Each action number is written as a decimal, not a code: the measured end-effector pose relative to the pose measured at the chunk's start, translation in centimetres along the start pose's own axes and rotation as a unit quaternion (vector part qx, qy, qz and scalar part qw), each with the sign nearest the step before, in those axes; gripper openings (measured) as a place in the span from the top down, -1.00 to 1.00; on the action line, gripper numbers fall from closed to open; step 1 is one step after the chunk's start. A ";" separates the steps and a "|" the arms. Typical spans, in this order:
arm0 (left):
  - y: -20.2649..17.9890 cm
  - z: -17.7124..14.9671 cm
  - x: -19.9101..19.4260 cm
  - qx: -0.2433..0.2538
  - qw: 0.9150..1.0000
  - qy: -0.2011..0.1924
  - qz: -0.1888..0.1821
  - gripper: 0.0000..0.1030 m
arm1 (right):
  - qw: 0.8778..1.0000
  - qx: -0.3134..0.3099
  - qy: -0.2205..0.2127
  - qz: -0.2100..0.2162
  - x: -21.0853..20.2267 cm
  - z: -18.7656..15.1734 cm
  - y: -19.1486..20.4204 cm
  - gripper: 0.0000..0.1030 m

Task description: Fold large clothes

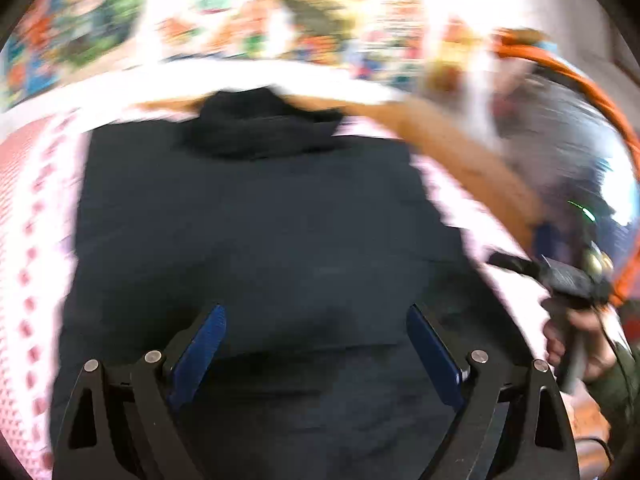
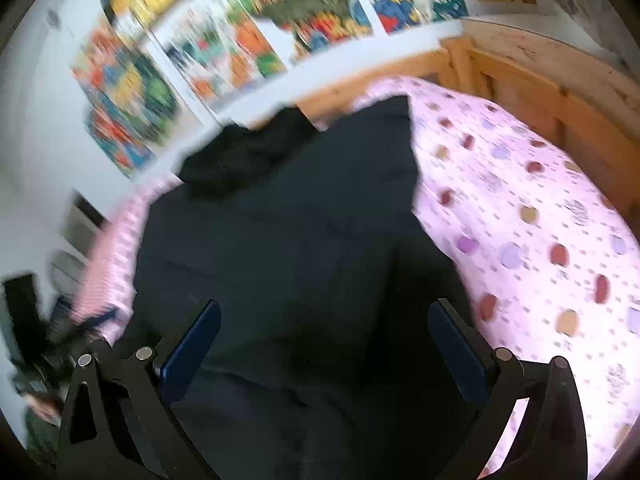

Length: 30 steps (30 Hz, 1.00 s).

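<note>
Dark, soft, bulky hooded coat (image 1: 256, 240) sprawls limp on the pink bedsheet (image 2: 540, 220); my left gripper (image 1: 316, 352) and right gripper (image 2: 324, 344) gape empty, so I'd pinch the near hem corners.

I am looking down at a bed (image 2: 560, 216) with a pale wooden frame (image 2: 532, 92), wearing a pink sheet (image 1: 28, 240) dotted with coloured spots. A dark hooded garment (image 2: 288, 240) is lying spread flat on it, hood (image 1: 256, 124) pointing toward the wall.
</note>
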<state>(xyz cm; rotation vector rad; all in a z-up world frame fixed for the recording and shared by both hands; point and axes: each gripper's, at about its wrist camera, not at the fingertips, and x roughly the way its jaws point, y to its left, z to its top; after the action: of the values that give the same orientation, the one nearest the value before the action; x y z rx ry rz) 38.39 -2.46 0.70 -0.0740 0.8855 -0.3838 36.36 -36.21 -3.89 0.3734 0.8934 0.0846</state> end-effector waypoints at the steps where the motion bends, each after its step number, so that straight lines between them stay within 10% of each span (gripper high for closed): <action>1: 1.4 0.0 0.2 -0.016 1.000 0.013 0.012 -0.77 | 1.000 -0.009 0.020 -0.019 0.9 -0.4 0.3 -0.97; 3: 3.5 0.0 0.9 -0.039 0.998 0.033 0.027 -0.77 | 0.997 -0.017 0.063 -0.044 2.8 -1.1 0.7 -0.90; 11: 8.8 0.2 1.4 -0.123 0.991 0.041 0.021 -0.77 | 0.996 -0.001 0.062 -0.057 4.1 -0.9 2.1 0.88; 20: 5.5 2.7 2.2 -0.005 0.998 0.004 0.065 -0.77 | 0.985 -0.114 -0.044 -0.119 -0.5 4.1 6.8 0.93; 30: 6.9 2.6 8.7 -0.031 0.994 0.068 0.077 -0.81 | 0.977 -0.132 0.013 -0.165 7.0 1.9 3.3 0.93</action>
<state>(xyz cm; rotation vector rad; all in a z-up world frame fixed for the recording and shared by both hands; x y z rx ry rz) 47.44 0.61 -5.60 -0.0368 1.0318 -0.2180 42.51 -32.08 -6.84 -0.0267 0.9458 -0.0978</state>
